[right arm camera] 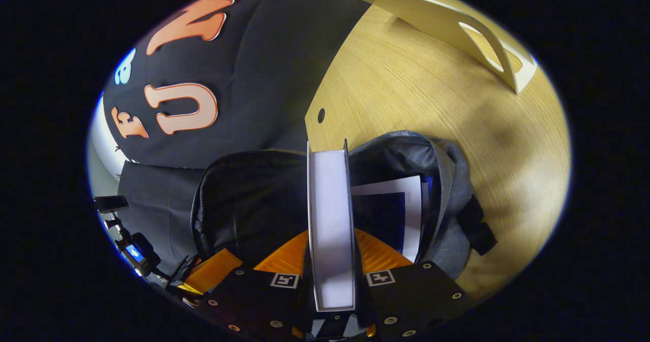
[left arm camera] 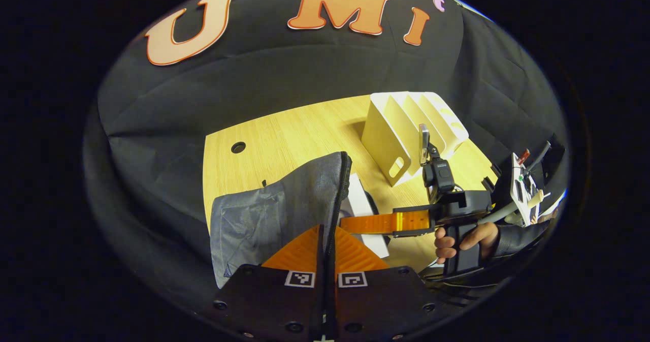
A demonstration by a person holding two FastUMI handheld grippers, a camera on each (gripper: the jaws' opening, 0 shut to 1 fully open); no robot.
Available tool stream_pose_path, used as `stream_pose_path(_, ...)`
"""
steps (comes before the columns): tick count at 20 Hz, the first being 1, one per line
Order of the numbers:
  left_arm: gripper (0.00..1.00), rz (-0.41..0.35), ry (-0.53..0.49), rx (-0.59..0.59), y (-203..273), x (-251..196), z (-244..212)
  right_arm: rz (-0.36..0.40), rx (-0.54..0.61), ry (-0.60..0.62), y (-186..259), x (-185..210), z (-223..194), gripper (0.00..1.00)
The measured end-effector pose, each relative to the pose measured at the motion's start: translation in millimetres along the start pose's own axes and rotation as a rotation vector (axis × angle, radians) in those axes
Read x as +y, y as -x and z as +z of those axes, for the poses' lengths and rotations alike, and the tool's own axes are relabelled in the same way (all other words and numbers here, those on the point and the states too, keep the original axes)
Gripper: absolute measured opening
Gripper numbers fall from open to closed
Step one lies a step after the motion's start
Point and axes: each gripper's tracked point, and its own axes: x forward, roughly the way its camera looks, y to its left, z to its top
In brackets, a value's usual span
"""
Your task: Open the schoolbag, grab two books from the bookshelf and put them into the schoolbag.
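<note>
Second book going into the bag, left claw holding the flap open

Left gripper view: left gripper (left arm camera: 325, 253) is clamping the grey fabric schoolbag's (left arm camera: 274, 215) zipper edge near the wooden table's (left arm camera: 284, 133) front edge; keep it pulled wide. Right gripper view: right gripper (right arm camera: 331, 260) is gripping a white-paged book (right arm camera: 330, 199), lowering it beside the blue-and-white book (right arm camera: 401, 210) already inside.

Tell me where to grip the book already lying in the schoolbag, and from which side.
Grip the book by its exposed white-bordered edge, coming in through the schoolbag's open mouth. It lies flat inside against the grey wall, so only that edge is free. The right gripper is busy, shut on the second book.
</note>
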Motion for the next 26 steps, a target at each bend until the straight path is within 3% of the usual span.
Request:
stream_pose_path(4, 0.03, -0.01, -0.013, 0.004, -0.6, -5.9, 0.4, 0.004, 0.006, 0.01, -17.8, -0.9, -5.8, 0.34)
stream_pose_path(6, 0.03, -0.005, -0.013, 0.005, -2.2, -6.0, -1.4, -0.057, 0.032, 0.038, -18.9, -10.6, -12.6, 0.37)
stream_pose_path(10, 0.01, -0.003, 0.015, -0.003, -3.6, -5.4, -5.0, -0.23, 0.054, 0.167, -4.8, -41.2, -7.0, 0.63)
stream_pose_path(11, 0.03, -0.002, 0.019, -0.007, -5.1, -5.1, -5.4, -0.264, 0.058, 0.198, 3.8, -42.9, -7.2, 0.73)
stream_pose_path(12, 0.03, -0.001, 0.018, -0.008, -6.1, -5.3, -6.1, -0.282, 0.057, 0.223, 9.8, -45.0, -5.7, 0.61)
stream_pose_path(13, 0.03, 0.008, 0.014, -0.008, -5.9, -3.7, -7.8, -0.294, 0.051, 0.245, 15.2, -44.8, -3.6, 0.81)
stream_pose_path(15, 0.03, 0.032, -0.003, -0.009, -6.6, -1.6, -10.8, -0.324, 0.041, 0.29, 28.8, -45.1, 2.0, 0.88)
stream_pose_path(23, 0.04, 0.103, -0.071, 0.03, -25.8, -18.6, -18.8, -0.363, -0.054, 0.398, 82.5, -30.4, 49.5, 0.92)
stream_pose_path(25, 0.07, 0.09, -0.064, 0.044, -31.6, -30.9, -20.5, -0.373, -0.084, 0.411, 99.4, -30.3, 67.2, 0.92)
stream_pose_path(26, 0.14, 0.08, -0.064, 0.045, -34.2, -39.1, -18.8, -0.382, -0.102, 0.423, 109.6, -30.8, 76.4, 0.92)
